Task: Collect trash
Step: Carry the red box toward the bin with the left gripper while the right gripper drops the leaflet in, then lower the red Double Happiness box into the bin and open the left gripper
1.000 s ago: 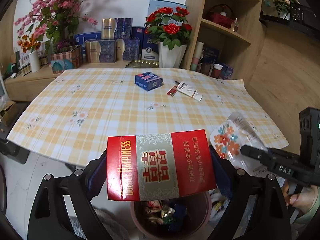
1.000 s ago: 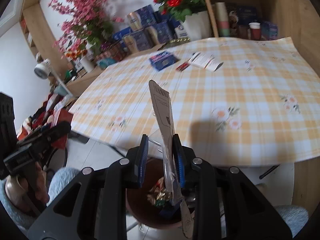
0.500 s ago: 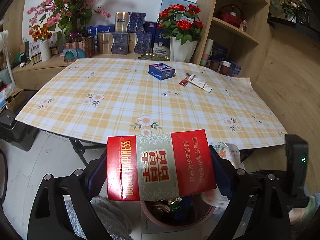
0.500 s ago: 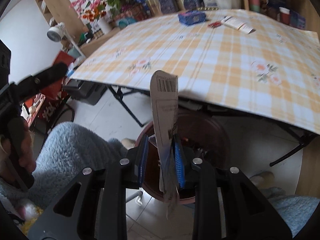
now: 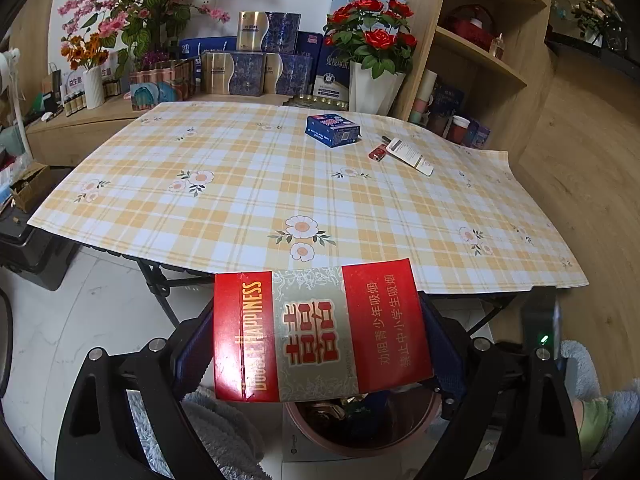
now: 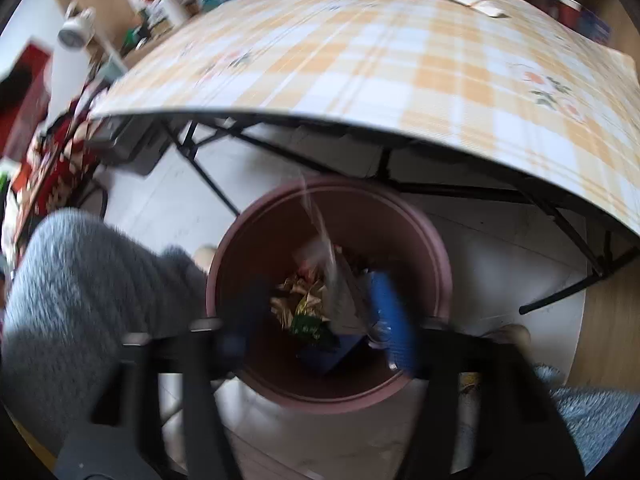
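Table [image 5: 248, 184] w/ yellow-and-white plaid cloth, flower prints; black folding legs under it, white tile floor below, wood floor off to the right. Behind the far edge: low wood counter w/ pink blossom arrangement [image 5: 140, 4], stacked blue/gold gift boxes [image 5: 250, 66], white vase of red roses [image 5: 370, 56]. Wood shelving unit [image 5: 476, 48] by the far right corner, cups and small boxes on the lower shelves.

On the cloth nr the far right corner: blue box [image 5: 333, 130], small red lighter [image 5: 377, 153] just beside it, white printed card [image 5: 410, 156] touching or nearly touching the lighter; print on these too small to read.

Left gripper [image 5: 320, 340] holds a red cigarette pack [image 5: 320, 332] flat across both pads, in front of the table's near edge and above the trash bin [image 5: 360, 436]. Pack reads "DOUBLE HAPPINESS" in gold on the left band, red double-happiness character on the silver centre panel, two columns of Chinese warning text on the right.

Right gripper [image 6: 320, 320] sits over the brown round bin [image 6: 436, 248], fingers spread wide, nothing between them; view motion-blurred. A clear wrapper [image 6: 332, 272] stands inside the bin against the right blue pad; can't tell if touching. Bin also holds gold foil scraps and a blue box. Bin is on the floor just below the table's near edge, grey fuzzy-trousered legs [image 6: 80, 300] beside it.
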